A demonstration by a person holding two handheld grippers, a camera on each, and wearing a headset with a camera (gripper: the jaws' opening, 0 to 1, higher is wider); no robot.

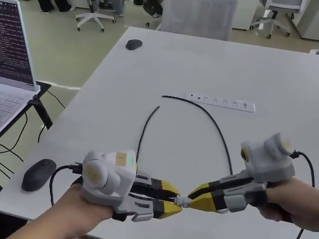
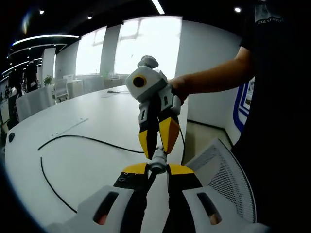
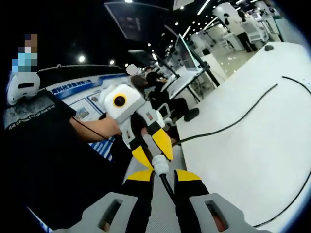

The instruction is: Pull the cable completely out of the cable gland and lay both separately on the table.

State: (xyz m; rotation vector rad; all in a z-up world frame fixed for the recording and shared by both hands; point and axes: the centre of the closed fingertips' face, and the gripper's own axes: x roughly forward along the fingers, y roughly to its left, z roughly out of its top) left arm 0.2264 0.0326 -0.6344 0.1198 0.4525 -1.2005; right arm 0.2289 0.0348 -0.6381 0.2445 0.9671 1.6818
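Observation:
A small grey cable gland (image 1: 183, 201) hangs above the table's near edge, between the tips of both grippers. My left gripper (image 1: 178, 200) comes in from the left and is shut on the gland (image 2: 158, 156). My right gripper (image 1: 191, 198) meets it from the right, shut on the black cable (image 3: 167, 187) just behind the gland (image 3: 160, 163). The cable (image 1: 214, 124) runs through the gland. From each gripper it loops away over the white table (image 1: 279, 74), and its two ends lie close together near the middle.
A white power strip (image 1: 222, 102) lies beyond the cable's ends. One dark mouse (image 1: 133, 44) sits at the far edge and another (image 1: 38, 174) at the near left corner. A laptop (image 1: 12, 64) stands on a side stand to the left. Office chairs stand further back.

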